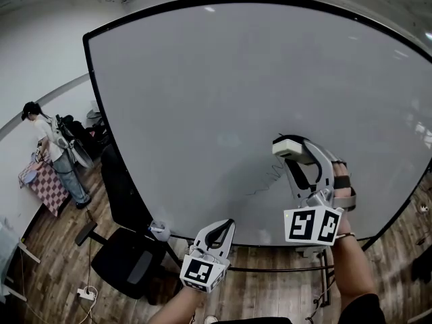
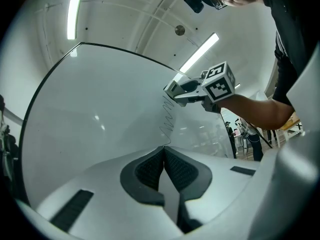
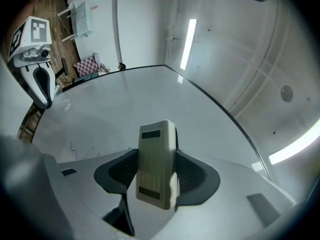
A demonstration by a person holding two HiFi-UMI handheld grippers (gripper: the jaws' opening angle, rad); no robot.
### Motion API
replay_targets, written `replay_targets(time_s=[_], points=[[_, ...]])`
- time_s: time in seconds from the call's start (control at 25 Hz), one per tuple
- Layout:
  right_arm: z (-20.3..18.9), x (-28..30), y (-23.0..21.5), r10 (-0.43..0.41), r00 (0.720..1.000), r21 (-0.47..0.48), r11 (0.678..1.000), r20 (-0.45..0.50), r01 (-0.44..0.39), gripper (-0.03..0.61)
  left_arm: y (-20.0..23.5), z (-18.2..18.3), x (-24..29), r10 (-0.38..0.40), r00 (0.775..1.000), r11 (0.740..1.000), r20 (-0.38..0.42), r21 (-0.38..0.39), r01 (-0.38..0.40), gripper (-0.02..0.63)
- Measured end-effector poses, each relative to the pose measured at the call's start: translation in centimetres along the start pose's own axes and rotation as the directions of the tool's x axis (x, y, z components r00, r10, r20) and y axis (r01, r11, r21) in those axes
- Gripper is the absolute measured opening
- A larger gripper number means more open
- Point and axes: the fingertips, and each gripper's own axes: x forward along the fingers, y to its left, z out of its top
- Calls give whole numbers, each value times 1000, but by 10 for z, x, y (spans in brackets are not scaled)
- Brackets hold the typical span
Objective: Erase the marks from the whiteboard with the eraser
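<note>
While my right claw [image 3: 157, 173] is clamped on the pale eraser [image 3: 156, 154], its two dark pads pressing the eraser's long sides, I hold it up in front of the whiteboard [image 1: 223, 100]. The eraser stands on end between the pads and sticks out past their tips. From my head camera it sits at about 4 o'clock on the board, right at the upper end of a thin zigzag mark [image 1: 270, 181] that trails down toward 7 o'clock from it. I cannot tell whether the eraser's face actually touches the board. My left claw [image 2: 163, 156] is squeezed closed with nothing in it, pads meeting along one seam, and hangs lower, near 6 o'clock under the board's bottom edge. Off at 9 o'clock a person [image 1: 54, 150] stands beside a checked cloth [image 1: 44, 184], and a black office chair [image 1: 128, 262] sits at 7 o'clock on the wooden floor.
</note>
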Motion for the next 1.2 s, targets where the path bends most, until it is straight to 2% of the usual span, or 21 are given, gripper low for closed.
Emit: replay_targets(time_s=[0.16,0.52,0.76,0.92,1.2], points=[[9,19,-23,-24,999,-80,997,-29,22,253,1,0,2,-2,1000,1000,6,2,2,20],[13,40,-33,-2,996,-153,988,-87,-12,253,10,0,5,0,1000,1000,6,0,0,20],[10,42,-27,6,994,-155,988,-107,-23,249,8,-7,8,-5,1000,1000,-2,-13,5,20],[7,42,-13,75,990,-126,988,-118,-90,249,8,-10,10,-17,1000,1000,4,-25,17,20],[3,40,10,125,982,-124,982,-145,-144,249,3,-17,9,-31,1000,999,-3,-40,31,20]])
